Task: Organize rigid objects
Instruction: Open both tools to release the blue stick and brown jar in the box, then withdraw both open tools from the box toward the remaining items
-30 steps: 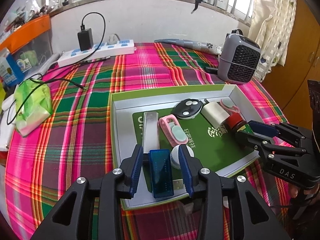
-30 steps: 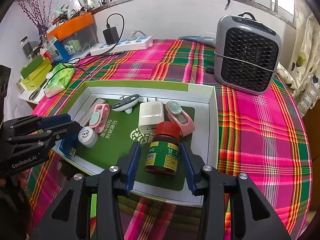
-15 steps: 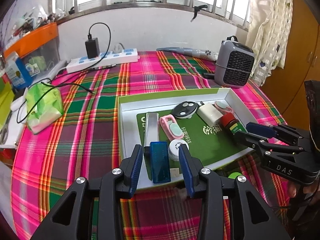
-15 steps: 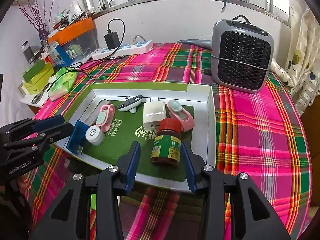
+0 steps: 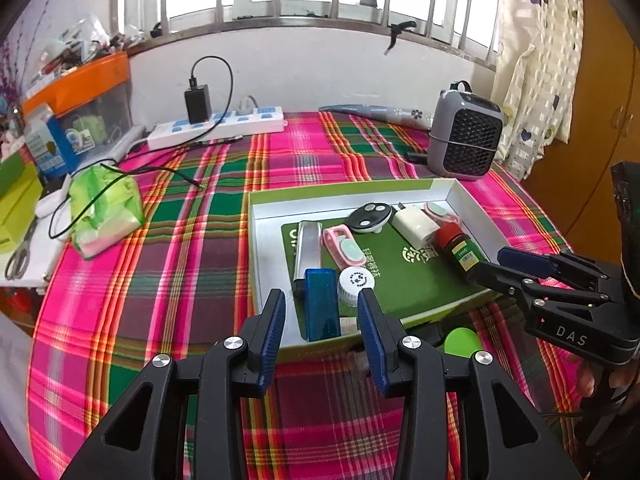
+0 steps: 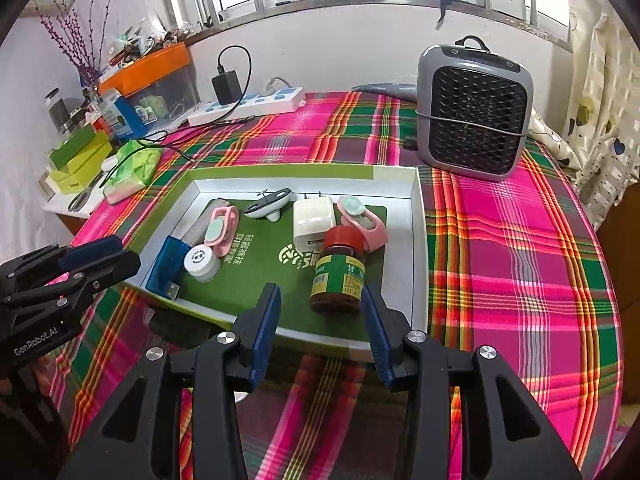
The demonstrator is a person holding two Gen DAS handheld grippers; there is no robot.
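Note:
A green-rimmed white box lid (image 5: 256, 240) (image 6: 418, 240) on the plaid table holds a blue USB stick (image 5: 321, 310) (image 6: 166, 266), a white round cap (image 5: 356, 284) (image 6: 201, 263), a silver bar (image 5: 307, 248), two pink clips (image 5: 344, 247) (image 6: 362, 222), a black-and-white fob (image 5: 370, 217) (image 6: 269, 208), a white charger (image 5: 414, 226) (image 6: 314, 228) and a brown bottle with a red lid (image 5: 460, 252) (image 6: 340, 270). My left gripper (image 5: 322, 334) (image 6: 96, 258) is open and empty just short of the box's near edge. My right gripper (image 6: 320, 336) (image 5: 508, 268) is open and empty behind the bottle.
A grey heater (image 6: 474, 110) (image 5: 466, 136) stands behind the box at right. A power strip with black charger (image 5: 216, 128) lies at the back. A green packet (image 5: 106, 210) with a cable lies at left. Boxes and scissors (image 5: 18, 262) crowd the left edge.
Both grippers have pulled back out of the box. The USB stick and the bottle stay in the box, no longer between the fingers.

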